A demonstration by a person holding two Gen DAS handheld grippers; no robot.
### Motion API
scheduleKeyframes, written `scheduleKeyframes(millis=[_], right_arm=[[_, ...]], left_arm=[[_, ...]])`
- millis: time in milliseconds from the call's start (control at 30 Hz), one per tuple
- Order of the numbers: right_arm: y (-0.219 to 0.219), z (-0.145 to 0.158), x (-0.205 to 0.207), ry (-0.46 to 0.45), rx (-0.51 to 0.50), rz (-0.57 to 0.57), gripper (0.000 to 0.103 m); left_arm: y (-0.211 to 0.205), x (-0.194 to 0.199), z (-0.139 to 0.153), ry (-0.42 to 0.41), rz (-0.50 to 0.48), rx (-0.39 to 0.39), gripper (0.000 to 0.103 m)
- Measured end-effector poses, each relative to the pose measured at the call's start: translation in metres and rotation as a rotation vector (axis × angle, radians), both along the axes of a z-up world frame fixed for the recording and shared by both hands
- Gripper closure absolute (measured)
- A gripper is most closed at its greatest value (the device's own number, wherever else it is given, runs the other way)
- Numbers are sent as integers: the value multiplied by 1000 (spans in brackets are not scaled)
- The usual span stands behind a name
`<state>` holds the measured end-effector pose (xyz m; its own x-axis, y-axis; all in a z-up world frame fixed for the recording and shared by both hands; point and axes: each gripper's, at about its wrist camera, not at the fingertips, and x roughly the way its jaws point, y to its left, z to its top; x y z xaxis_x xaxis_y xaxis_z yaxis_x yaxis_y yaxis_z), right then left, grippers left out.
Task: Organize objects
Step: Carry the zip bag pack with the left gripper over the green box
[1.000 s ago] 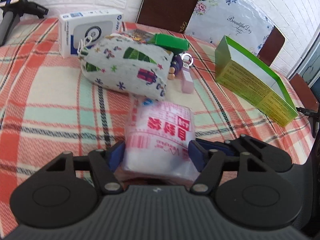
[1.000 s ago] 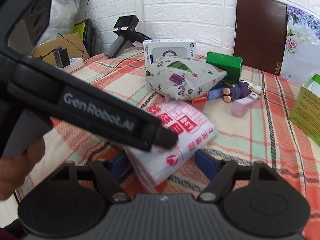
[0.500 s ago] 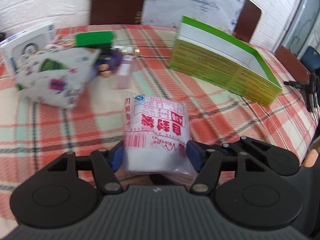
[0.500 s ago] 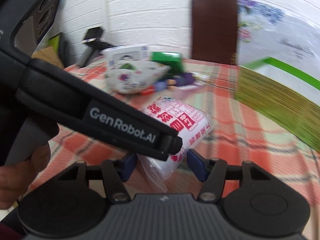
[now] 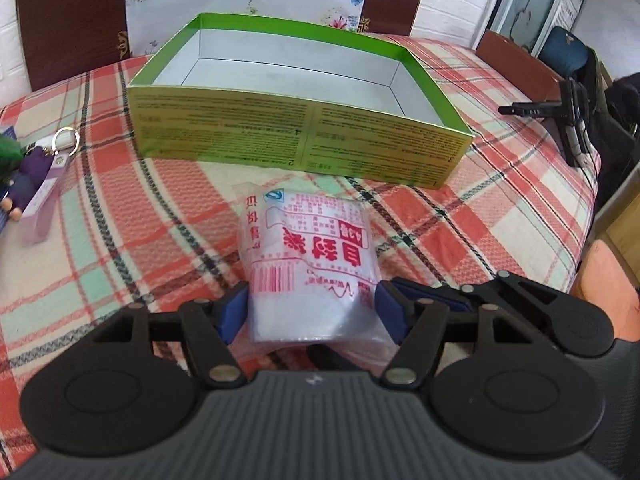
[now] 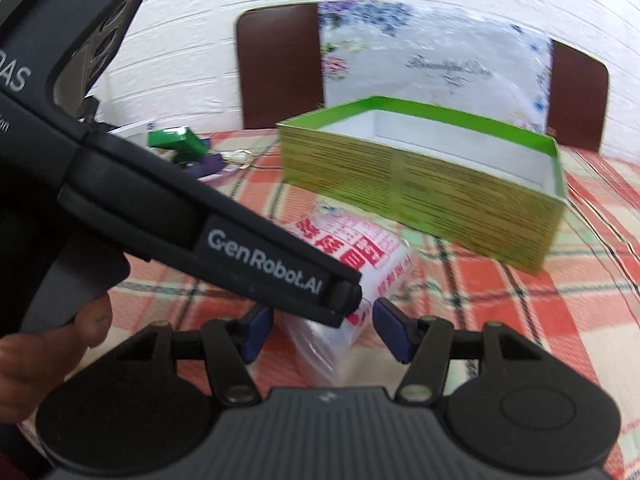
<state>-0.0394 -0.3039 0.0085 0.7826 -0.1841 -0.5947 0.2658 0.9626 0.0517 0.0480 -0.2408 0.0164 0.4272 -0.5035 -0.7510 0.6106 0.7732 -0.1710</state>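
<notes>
My left gripper [image 5: 314, 312] is shut on a clear plastic packet with red print [image 5: 310, 264], held above the checked cloth. The empty green open box [image 5: 296, 136] lies straight ahead, just beyond the packet. In the right wrist view the same packet [image 6: 360, 256] sits between the pads of my right gripper [image 6: 322, 330], which stands open around its lower end. The body of the left gripper [image 6: 192, 216] crosses that view from the left and hides part of the packet. The green box [image 6: 420, 184] is ahead to the right.
A purple doll keychain and a lilac tag [image 5: 40, 196] lie at the left. A small green box [image 6: 174, 138] lies far left with other items. A black device [image 5: 560, 116] sits at the table's right edge. Brown chair backs [image 5: 68, 20] stand behind the table.
Both grippers have swung right with the packet. The green box now fills the view ahead and the patterned pouch and white box have slid out at the left.
</notes>
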Motion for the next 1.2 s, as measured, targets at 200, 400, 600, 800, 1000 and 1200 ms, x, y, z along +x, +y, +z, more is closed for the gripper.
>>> scheduleKeyframes(millis=[200,400,600,800,1000,1200], right_arm=[[-12,-13,-1,1,43,-10,28],[-4,-21,5,-19,13,30,24],[3,-20,8,-54,-24,25,42],[-5,24,4,-251,-197,-11,48],[-53,48,48,-318,-254,-98,48],[-84,55,46,-337,-142,-103,49]], left_arm=[[11,6,0,6,6,0,27],[29,13,6,15,11,-29,31],[17,12,7,61,-47,-60,45],[-11,24,60,-78,-89,-130,45],[-56,64,84,-170,-141,-200,74],[-50,86,85,-166,-94,-242,60]])
